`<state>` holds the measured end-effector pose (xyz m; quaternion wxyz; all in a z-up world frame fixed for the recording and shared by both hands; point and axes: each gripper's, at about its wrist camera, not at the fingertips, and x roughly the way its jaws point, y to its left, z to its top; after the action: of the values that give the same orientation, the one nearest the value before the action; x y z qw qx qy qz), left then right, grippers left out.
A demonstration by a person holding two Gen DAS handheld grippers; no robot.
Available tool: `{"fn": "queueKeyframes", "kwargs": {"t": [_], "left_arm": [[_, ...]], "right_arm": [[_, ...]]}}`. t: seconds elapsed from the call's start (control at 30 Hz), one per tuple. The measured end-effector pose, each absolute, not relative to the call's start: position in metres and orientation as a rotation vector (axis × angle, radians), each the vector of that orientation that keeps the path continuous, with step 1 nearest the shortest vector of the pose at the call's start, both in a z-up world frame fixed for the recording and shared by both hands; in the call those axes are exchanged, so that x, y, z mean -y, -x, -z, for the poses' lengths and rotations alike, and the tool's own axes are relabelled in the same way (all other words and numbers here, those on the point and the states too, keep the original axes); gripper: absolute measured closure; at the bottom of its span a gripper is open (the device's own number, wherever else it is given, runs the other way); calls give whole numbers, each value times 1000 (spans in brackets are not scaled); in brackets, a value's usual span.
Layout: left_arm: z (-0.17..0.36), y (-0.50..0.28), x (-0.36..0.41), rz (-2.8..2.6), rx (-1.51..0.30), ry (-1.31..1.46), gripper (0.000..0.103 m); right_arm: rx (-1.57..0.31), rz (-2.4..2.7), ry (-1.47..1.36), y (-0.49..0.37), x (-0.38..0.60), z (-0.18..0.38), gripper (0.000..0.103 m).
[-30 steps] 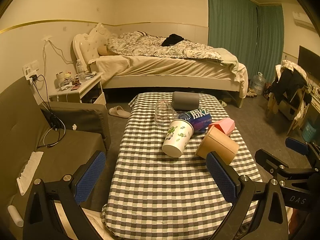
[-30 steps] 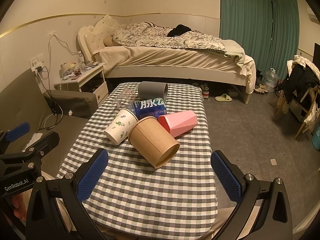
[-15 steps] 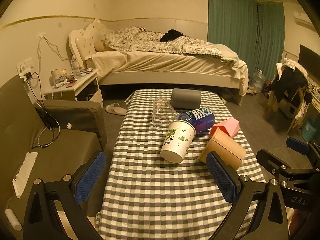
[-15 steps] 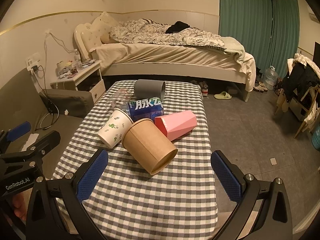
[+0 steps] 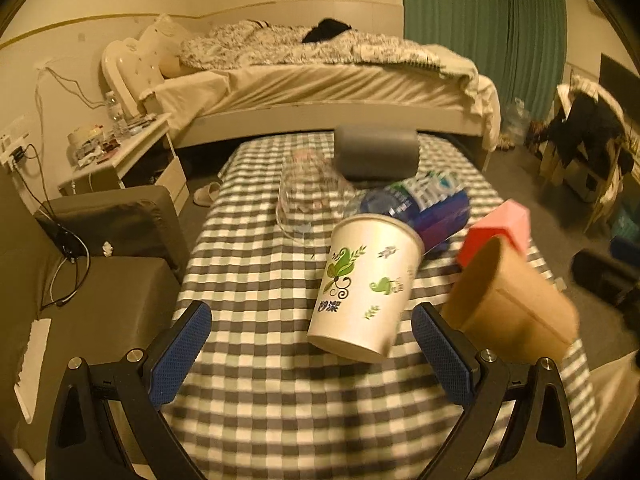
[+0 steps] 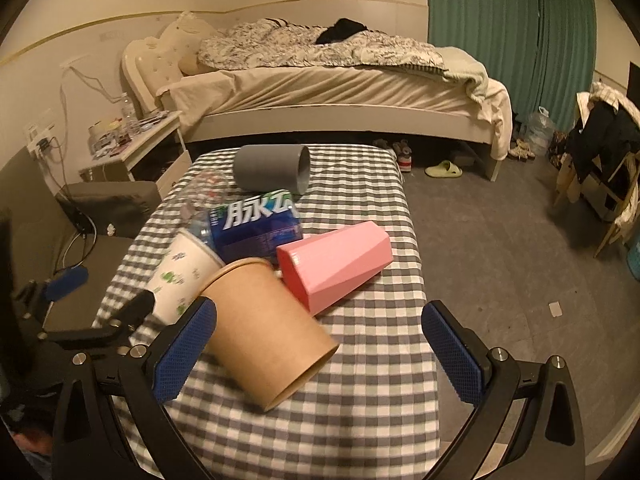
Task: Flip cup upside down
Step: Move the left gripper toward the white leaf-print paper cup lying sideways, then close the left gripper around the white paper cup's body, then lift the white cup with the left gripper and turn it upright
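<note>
Several cups lie on their sides on the checked table. A white paper cup with green leaves lies just ahead of my open left gripper, between its fingers' line. A brown paper cup lies just ahead of my open right gripper, its open mouth facing me; it also shows in the left wrist view. Behind are a pink faceted cup, a grey cup, a clear glass cup and a blue bottle. Both grippers are empty.
The table drops off to the floor on its right. A grey sofa stands left of the table, a nightstand beyond it. A bed stands behind. My left gripper shows in the right wrist view.
Both grippers have moved forward toward the cups, which now loom larger. The cups have not moved and both grippers stay open.
</note>
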<state>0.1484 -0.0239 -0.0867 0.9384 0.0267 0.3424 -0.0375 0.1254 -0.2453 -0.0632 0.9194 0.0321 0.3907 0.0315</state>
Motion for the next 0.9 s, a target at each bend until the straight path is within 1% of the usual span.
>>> {"fn": "queueKeyframes", "kwargs": {"t": [0.23,0.3,0.33,0.37,0.6,0.9], "left_arm": [[117,-169,27,120,-750,-144,3],[121,-174,31,142,-756,-173,12],[124,-177,34,164,-763,-176,23],[126,-179,35,182,-778,-182,36],[121,-166,36,177,-787,-159,38],[110,-106,30,150,-829,-146,38]], "right_arm": [[-836,-57,-87,-143,253,77,0],[-845,-55,-89,-146,254,80,0],[-849,-55,-91,-147,255,82,0],[-851,-53,-93,-148,255,83,0],[-843,-41,-88,-146,256,80,0],[-793,-51,-66,-114,247,53,0]]}}
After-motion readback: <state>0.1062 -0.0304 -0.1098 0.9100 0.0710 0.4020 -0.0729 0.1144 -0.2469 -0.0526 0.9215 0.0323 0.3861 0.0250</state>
